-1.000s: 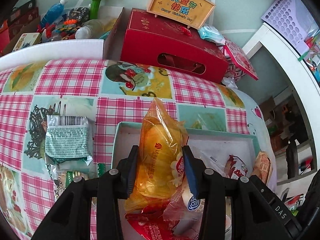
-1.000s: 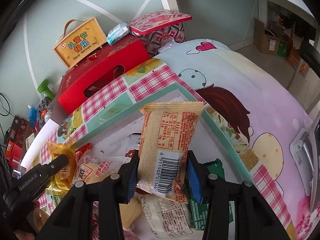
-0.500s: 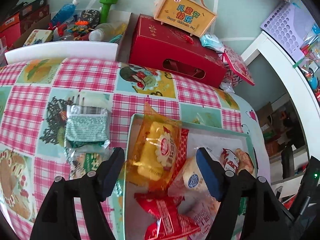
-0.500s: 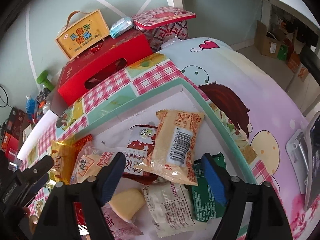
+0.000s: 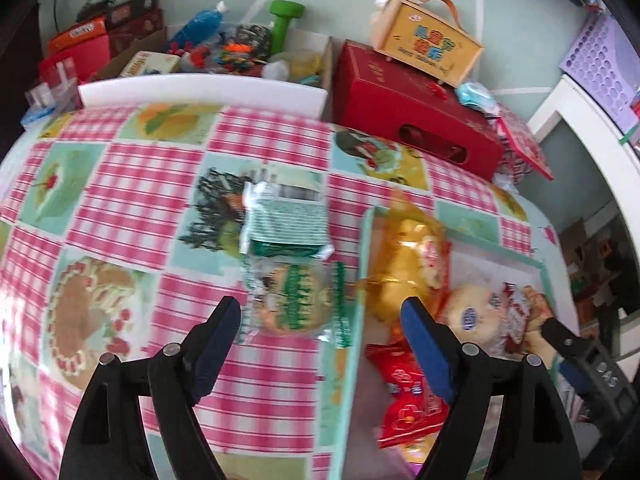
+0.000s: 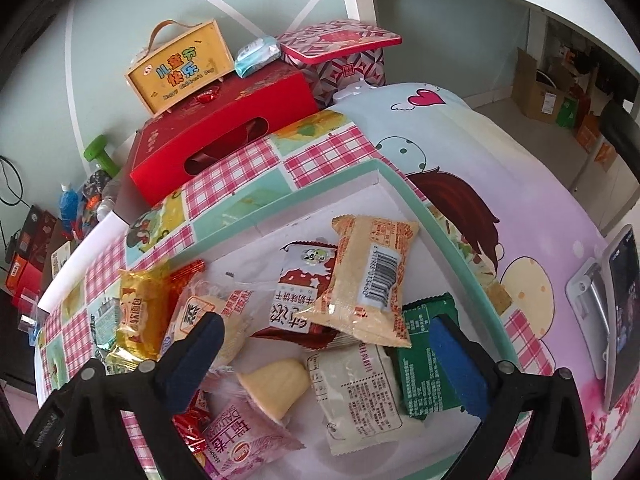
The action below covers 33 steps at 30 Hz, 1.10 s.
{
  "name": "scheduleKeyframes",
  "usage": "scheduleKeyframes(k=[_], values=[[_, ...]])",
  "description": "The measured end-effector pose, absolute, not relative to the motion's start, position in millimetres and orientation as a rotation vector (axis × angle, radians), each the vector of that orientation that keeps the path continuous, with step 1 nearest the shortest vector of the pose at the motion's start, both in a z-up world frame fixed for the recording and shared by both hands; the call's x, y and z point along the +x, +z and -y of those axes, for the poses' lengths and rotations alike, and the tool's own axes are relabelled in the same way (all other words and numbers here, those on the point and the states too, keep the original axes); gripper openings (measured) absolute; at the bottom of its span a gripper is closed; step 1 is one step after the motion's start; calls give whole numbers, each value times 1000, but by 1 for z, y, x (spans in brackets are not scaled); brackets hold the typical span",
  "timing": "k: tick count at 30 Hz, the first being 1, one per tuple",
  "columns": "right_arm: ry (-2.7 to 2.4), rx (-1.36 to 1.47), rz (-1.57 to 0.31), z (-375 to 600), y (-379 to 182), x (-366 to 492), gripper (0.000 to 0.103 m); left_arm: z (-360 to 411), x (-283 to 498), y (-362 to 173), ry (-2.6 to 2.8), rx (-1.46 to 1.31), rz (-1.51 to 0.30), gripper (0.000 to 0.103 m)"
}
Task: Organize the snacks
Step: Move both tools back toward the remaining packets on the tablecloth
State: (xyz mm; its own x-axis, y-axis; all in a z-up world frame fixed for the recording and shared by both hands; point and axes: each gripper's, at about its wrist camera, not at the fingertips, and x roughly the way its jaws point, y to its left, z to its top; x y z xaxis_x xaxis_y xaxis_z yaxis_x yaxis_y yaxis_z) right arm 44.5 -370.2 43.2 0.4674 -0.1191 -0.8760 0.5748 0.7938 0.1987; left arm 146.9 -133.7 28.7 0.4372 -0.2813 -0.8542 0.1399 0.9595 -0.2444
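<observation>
Across the lower half of the left wrist view, we are seeing the left gripper [image 5: 320,316] with its jaws opening wide and holding nothing; the green-printed cake packet [image 5: 298,302] is lying on the checked tablecloth [image 5: 120,208] in the gap between the fingers, untouched by either pad. Just above it, the pale green wrapper [image 5: 286,220] is resting flat on the cloth. At right of that frame, the mint-rimmed tray [image 5: 347,380] is holding the orange-yellow cake packet [image 5: 404,264], which is leaning against the tray's left rim.

Low in the right wrist view, we are watching the right gripper [image 6: 324,344] with its jaws opening to their widest and gripping nothing. The tan barcode packet [image 6: 370,280] is lying in the middle of the tray [image 6: 456,248], propped on the red-and-white packet [image 6: 296,296]; the dark green packet [image 6: 424,356] is sitting at lower right, beside the right finger.

Risks we are noting, as judgement:
- Crinkly film may be slipping out of a shallow pinch on the green-printed cake packet.
- The left gripper's right finger is hovering near the tray rim; closing there could be catching the rim or nudging the tray.
- The tan barcode packet is sitting tilted on a loose pile, so further drops could be sliding it toward the rim.
</observation>
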Motion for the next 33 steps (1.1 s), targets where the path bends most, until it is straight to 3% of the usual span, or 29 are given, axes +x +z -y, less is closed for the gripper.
scheduleKeyframes(k=[3, 13, 33], values=[[-445, 494, -1001, 363, 47, 44, 103, 132, 145, 30, -216, -84, -1064, 95], [-381, 414, -980, 326, 66, 49, 103, 117, 141, 31, -90, 12, -1058, 96], [-156, 265, -1010, 232, 69, 79, 103, 24, 164, 20, 122, -137, -1127, 96]])
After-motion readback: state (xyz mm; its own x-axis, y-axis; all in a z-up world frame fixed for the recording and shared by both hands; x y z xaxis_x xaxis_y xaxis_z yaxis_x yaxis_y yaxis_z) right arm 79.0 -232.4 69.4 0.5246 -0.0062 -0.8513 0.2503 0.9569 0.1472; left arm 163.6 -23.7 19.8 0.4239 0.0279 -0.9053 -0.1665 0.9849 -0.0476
